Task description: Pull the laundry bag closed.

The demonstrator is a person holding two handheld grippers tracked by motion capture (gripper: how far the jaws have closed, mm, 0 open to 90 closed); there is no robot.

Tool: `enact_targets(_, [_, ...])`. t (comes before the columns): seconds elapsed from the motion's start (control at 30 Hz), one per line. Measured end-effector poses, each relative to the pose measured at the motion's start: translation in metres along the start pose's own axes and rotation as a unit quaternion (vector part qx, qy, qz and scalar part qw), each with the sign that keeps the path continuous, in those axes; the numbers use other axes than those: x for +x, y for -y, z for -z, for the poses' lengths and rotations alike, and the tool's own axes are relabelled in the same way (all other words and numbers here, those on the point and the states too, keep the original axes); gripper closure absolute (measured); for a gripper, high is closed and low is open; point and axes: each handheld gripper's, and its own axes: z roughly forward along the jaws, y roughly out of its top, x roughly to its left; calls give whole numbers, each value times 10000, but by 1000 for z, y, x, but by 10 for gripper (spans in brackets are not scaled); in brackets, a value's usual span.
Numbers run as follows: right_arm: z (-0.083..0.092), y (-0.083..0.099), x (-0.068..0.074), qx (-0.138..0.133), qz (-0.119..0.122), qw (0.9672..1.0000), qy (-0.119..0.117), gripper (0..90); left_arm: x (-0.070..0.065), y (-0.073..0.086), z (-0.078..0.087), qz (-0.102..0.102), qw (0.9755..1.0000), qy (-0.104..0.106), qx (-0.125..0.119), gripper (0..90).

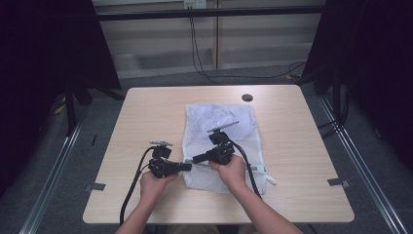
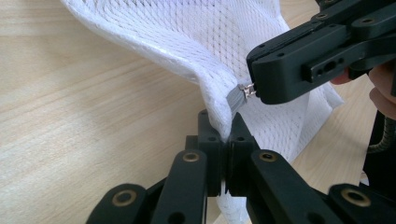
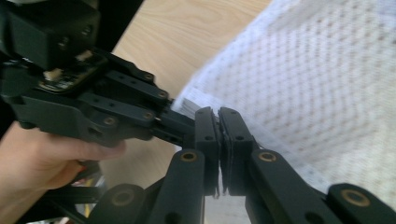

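A white mesh bag [image 1: 221,141] lies flat on the light wooden table [image 1: 146,112], its near left corner lifted between the two grippers. My left gripper [image 1: 187,166] is shut on the bag's edge; in the left gripper view the mesh [image 2: 196,42] is pinched between its jaws [image 2: 223,130]. My right gripper [image 1: 196,159] faces it from the right, jaws shut on the small metal zipper pull [image 2: 245,91] at the end of a grey zipper tape. In the right gripper view its closed jaws [image 3: 219,114] meet the left gripper [image 3: 180,123] at the bag's [image 3: 317,93] edge.
A round cable hole [image 1: 247,97] sits at the table's far edge. Metal brackets [image 1: 96,186] [image 1: 338,182] mark the near left and right edges. Black cables trail from both grippers toward the person. Dark curtains and floor rails flank the table.
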Motion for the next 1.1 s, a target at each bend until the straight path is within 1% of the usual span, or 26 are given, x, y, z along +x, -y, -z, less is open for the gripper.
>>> enact_targets(0.07, [2,1,-3,-33,-63,10000,-68,869,0,0,1,3,10000,45,-12,879])
enact_targets(0.13, [3,1,-2,-20,-31,10000,-33,869,-1,0,0,-10,10000,39,-10,878])
enact_targets(0.23, [4,2,-3,-10,4,10000,-55,869,-2,0,0,-5,10000,44,0,878])
enact_targets(0.33, [4,3,-4,-10,-29,10000,-81,869,-2,-1,-1,-27,10000,46,13,878])
enact_targets(0.4, [4,3,-5,-9,-29,9999,-96,869,-2,0,-1,2,10000,34,-1,878])
enact_targets(0.47, [5,4,-6,3,-13,10000,-21,869,-1,-1,0,-1,10000,19,5,879])
enact_targets(0.53, [7,4,-8,-11,-26,10000,-11,869,0,-1,2,44,9999,86,-47,878])
enact_targets(0.63, [10,5,-10,-22,-17,10000,22,870,0,-1,1,49,9999,87,-44,878])
enact_targets(0.67, [11,5,-11,-30,-25,10000,8,869,0,-1,1,21,10000,67,-31,878])
enact_targets(0.83, [12,7,-12,-41,-12,10000,-10,870,-1,-1,1,30,10000,74,-37,878])
enact_targets(0.97, [13,8,-13,-39,5,10000,-31,870,-2,-1,0,21,10000,97,4,878])
enact_targets(1.0, [13,9,-13,-44,-9,10000,-50,870,-2,-1,0,6,10000,36,-11,878])
enact_targets(1.03, [14,9,-13,-30,-14,10000,-14,869,-2,-1,0,25,10000,78,-3,879])
enact_targets(1.07, [14,9,-14,-27,27,10000,0,869,-1,-1,1,21,10000,75,-3,879])
enact_targets(1.1, [15,10,-16,-31,8,10000,33,869,-1,-1,1,34,10000,69,-26,880])
